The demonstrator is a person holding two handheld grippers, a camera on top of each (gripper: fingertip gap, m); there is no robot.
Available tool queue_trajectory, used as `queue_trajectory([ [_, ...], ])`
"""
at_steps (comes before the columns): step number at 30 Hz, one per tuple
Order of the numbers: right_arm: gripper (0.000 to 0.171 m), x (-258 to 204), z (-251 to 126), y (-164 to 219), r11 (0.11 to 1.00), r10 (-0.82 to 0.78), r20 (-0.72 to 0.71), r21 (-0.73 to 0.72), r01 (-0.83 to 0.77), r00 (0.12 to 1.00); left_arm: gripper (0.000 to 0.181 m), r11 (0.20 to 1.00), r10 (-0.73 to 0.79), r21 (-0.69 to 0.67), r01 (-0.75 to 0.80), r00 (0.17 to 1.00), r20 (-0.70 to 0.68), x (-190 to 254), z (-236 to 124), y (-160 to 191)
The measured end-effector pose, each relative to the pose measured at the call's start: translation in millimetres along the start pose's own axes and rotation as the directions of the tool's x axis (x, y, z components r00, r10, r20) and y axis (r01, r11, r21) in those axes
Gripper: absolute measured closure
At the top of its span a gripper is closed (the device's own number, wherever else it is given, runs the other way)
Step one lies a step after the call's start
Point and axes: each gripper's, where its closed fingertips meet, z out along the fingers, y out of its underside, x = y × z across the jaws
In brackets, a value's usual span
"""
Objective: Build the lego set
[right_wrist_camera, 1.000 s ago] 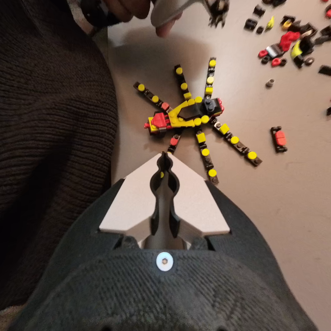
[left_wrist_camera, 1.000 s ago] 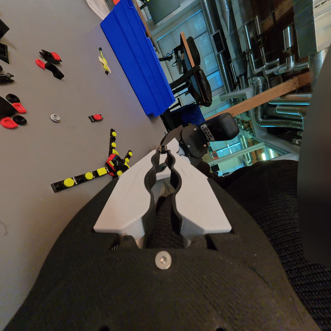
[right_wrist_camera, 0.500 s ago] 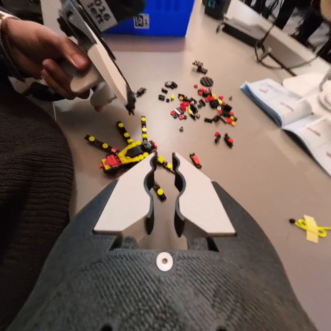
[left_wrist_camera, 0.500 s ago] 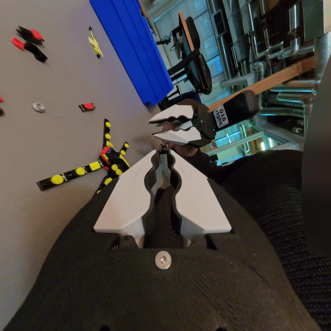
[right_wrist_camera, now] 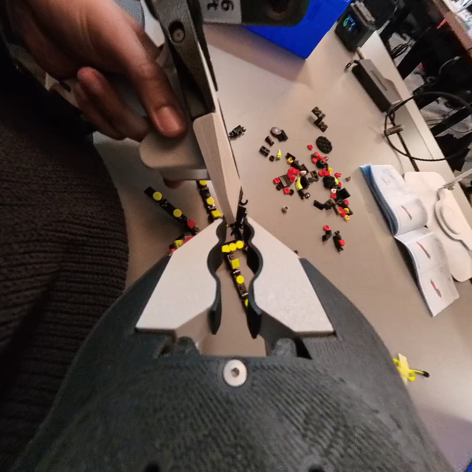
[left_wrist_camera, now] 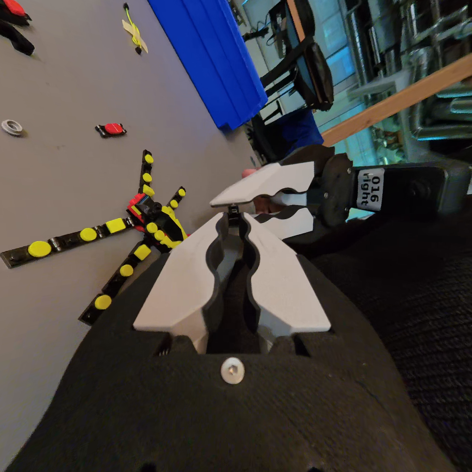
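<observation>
1. Black, the small lego piece (left_wrist_camera: pixel 234 215) sits pinched at the tips of the left tongs (left_wrist_camera: pixel 233 217), held above the grey surface (left_wrist_camera: pixel 63 89).
2. Right tongs (right_wrist_camera: pixel 236 226) stand slightly parted around the same piece's lower end; I cannot tell whether they grip it.
3. Below lies the yellow-and-black spider model (left_wrist_camera: pixel 153 224).
4. Loose bricks (right_wrist_camera: pixel 311 173) lie farther off, near an open booklet (right_wrist_camera: pixel 419 235).
</observation>
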Motion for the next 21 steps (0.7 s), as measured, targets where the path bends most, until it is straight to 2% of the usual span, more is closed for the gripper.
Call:
queue_trajectory([
  [6, 0.163, 0, 4, 6, 0.991, -0.126, -0.055, -0.063, 0.122, 0.991, 0.173, 0.999, 0.038, -0.040, -0.036, 0.998, 0.045, -5, 0, 3],
  [13, 0.163, 0, 3, 12, 0.993, -0.085, -0.038, -0.091, 0.082, 0.996, 0.173, 0.999, 0.042, -0.023, -0.041, 0.998, 0.039, -4, -1, 1],
  [15, 0.159, 0, 3, 15, 0.993, -0.072, -0.035, -0.101, 0.069, 0.997, 0.173, 0.999, 0.046, -0.003, -0.046, 0.998, 0.042, -4, -4, -3],
  [21, 0.168, 3, 2, 8, 0.996, -0.051, -0.053, -0.071, 0.047, 0.997, 0.173, 0.999, 0.053, -0.014, -0.052, 0.997, 0.048, -4, -3, -1],
])
